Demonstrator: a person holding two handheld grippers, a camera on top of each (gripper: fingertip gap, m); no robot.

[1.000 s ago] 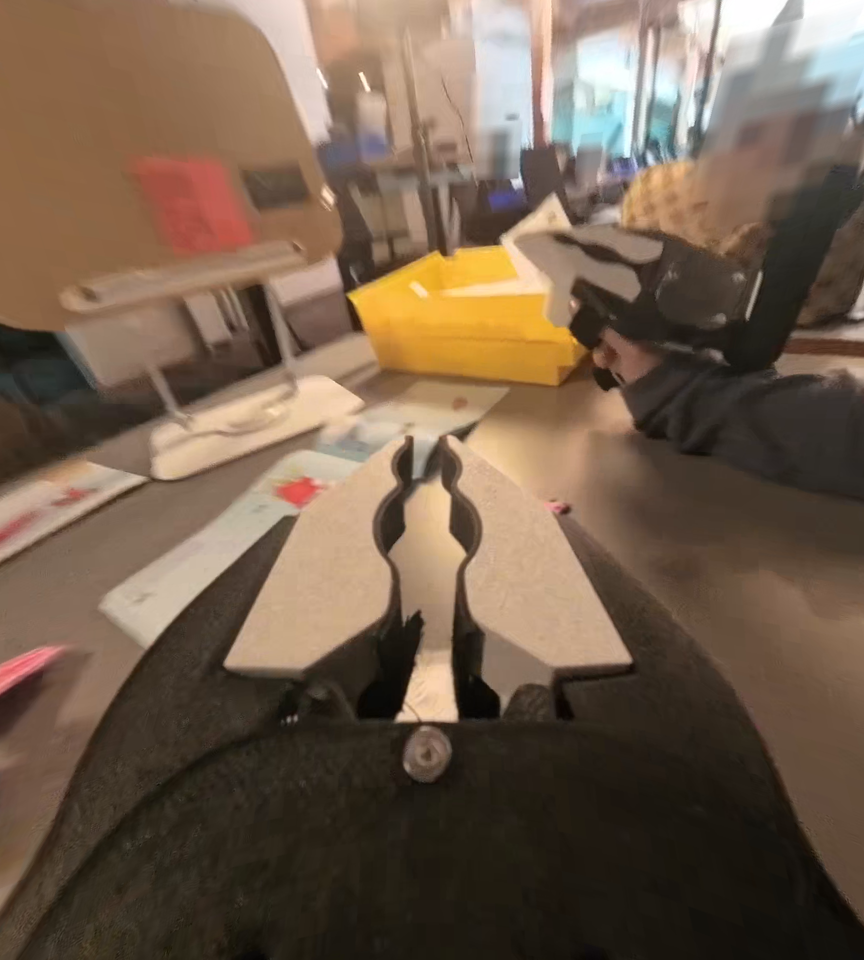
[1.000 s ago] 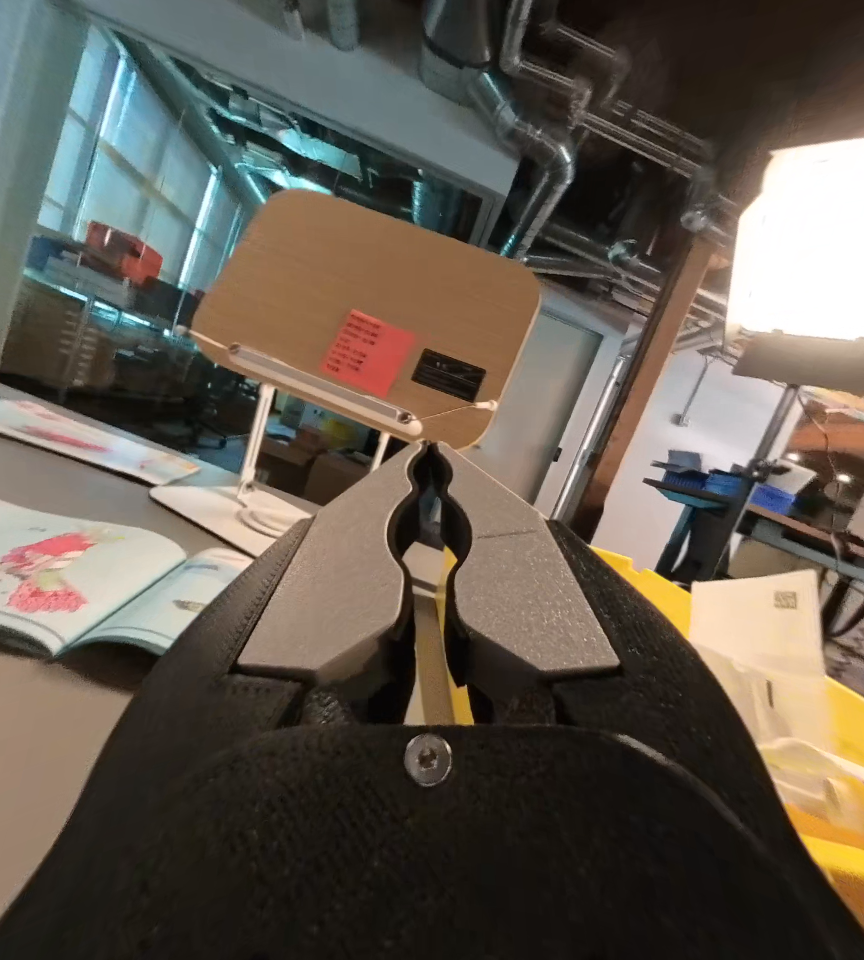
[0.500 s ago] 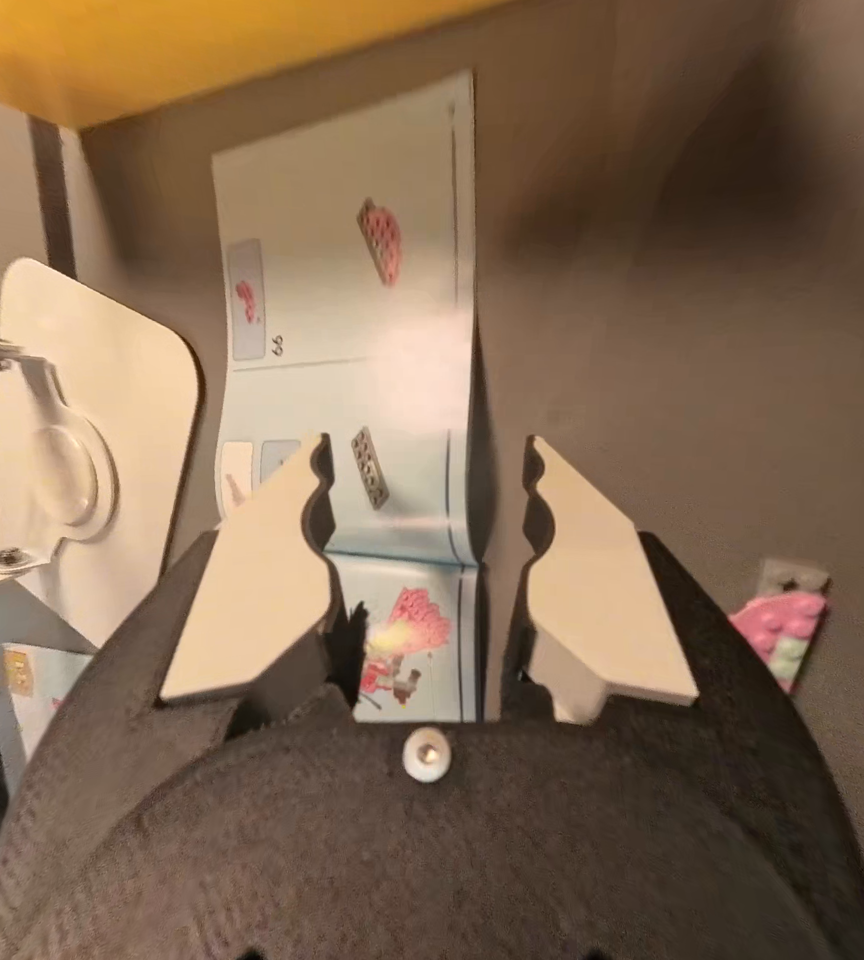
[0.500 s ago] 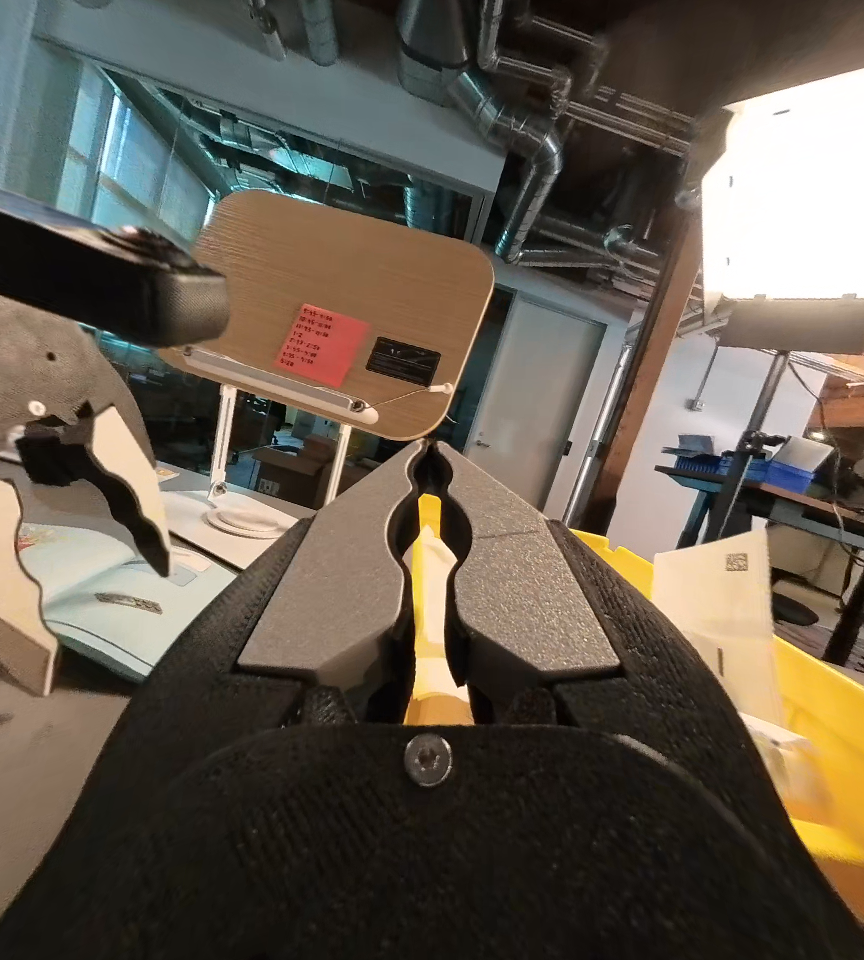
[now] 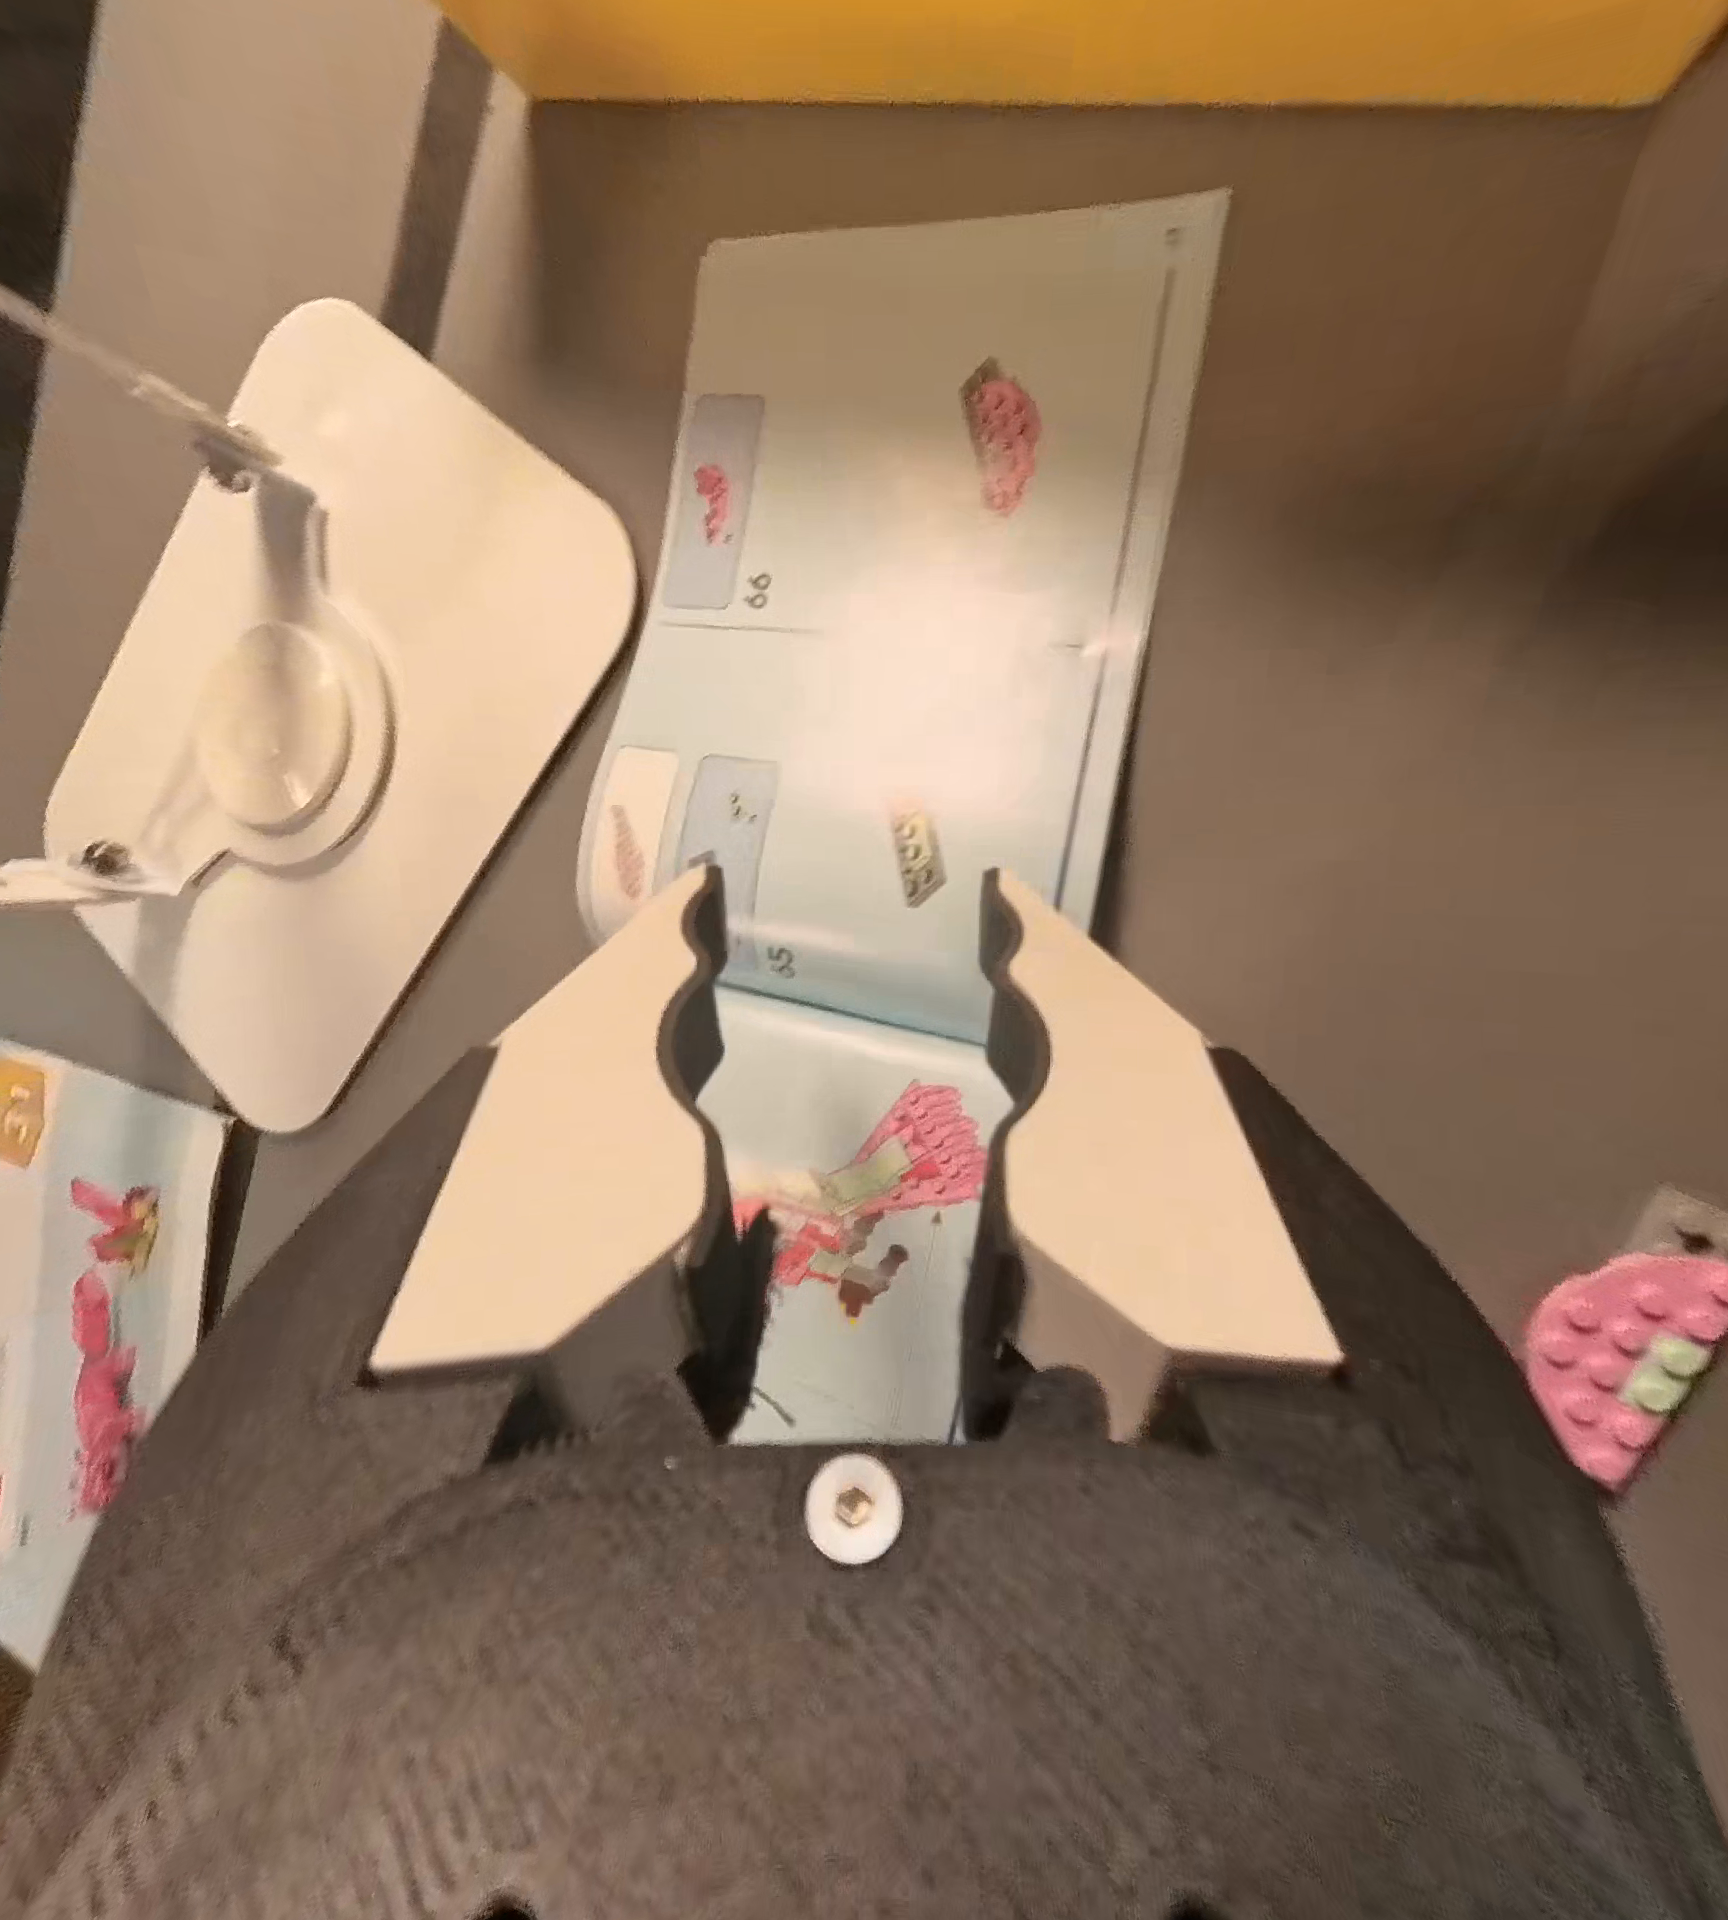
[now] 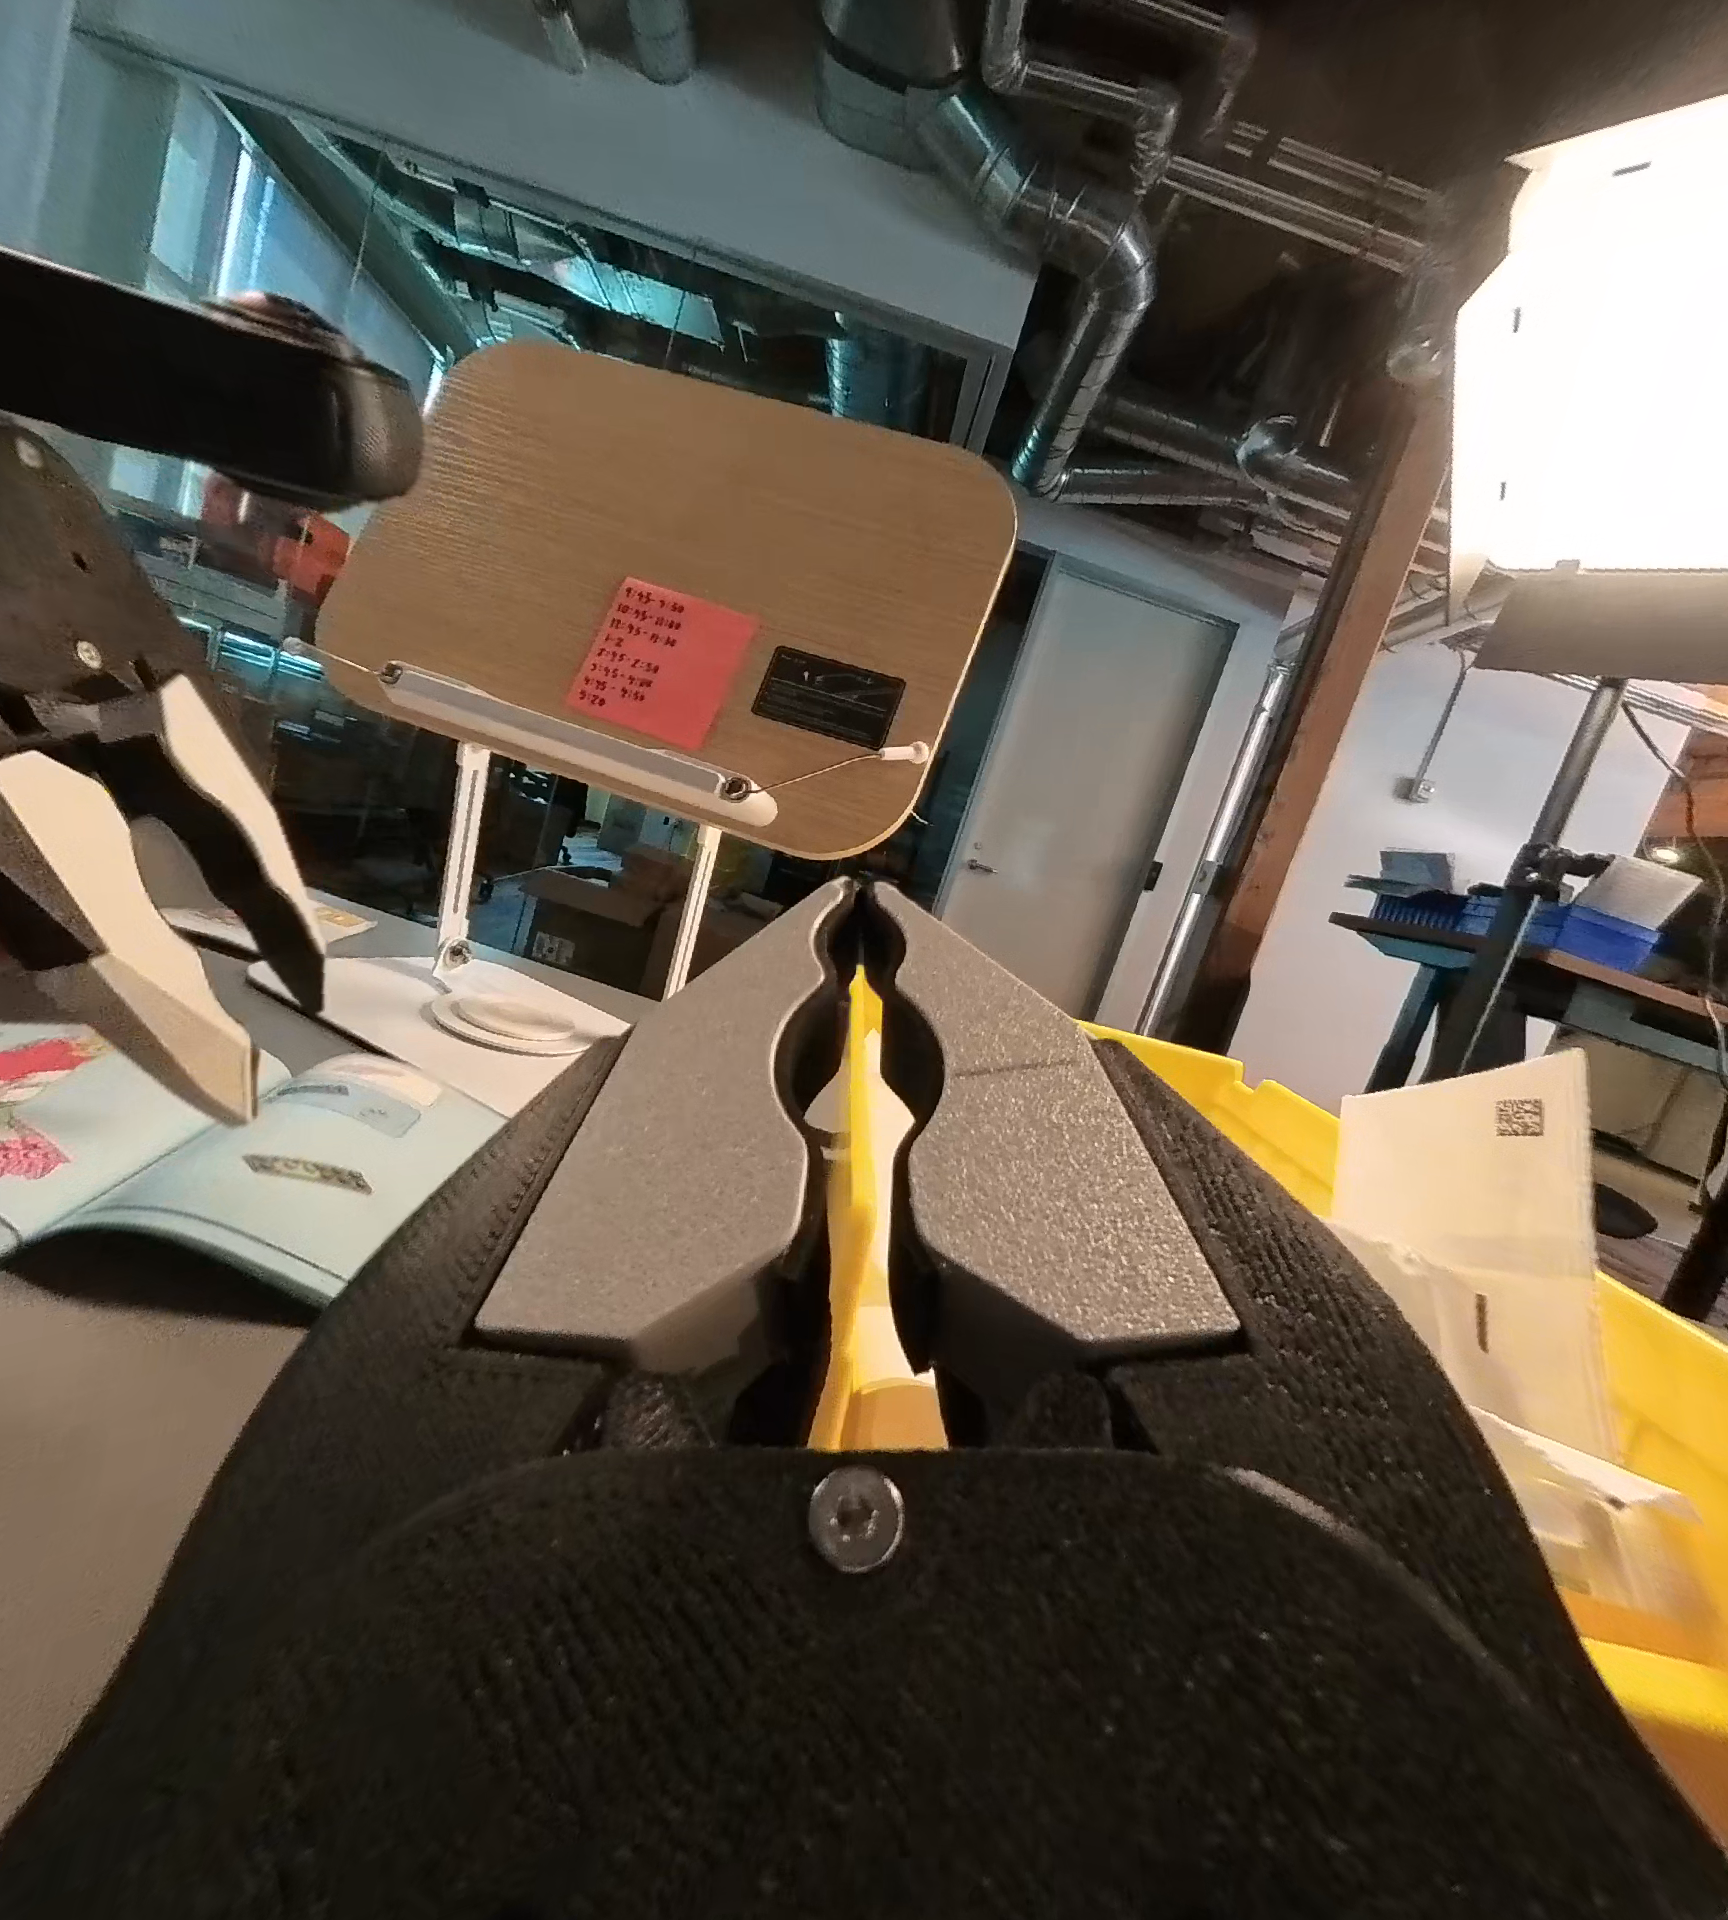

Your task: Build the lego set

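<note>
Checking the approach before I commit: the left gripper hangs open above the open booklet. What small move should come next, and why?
Probably lower the left gripper straight down: its fingers are spread, nothing between them, above the open booklet, not yet touching the page.

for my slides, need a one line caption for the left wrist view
Open left gripper above an open instruction booklet, beside a white stand base.

Left wrist view is smeared with motion blur. The bin [image 5: 735,47] is only a yellow strip at the top edge. The open booklet [image 5: 901,623] runs under the fingers [image 5: 579,1143], its lower page half covered. A second booklet [image 5: 39,1351] is cut by the left edge. Pink bricks [image 5: 1629,1351] blur; studs can't be counted.
</note>
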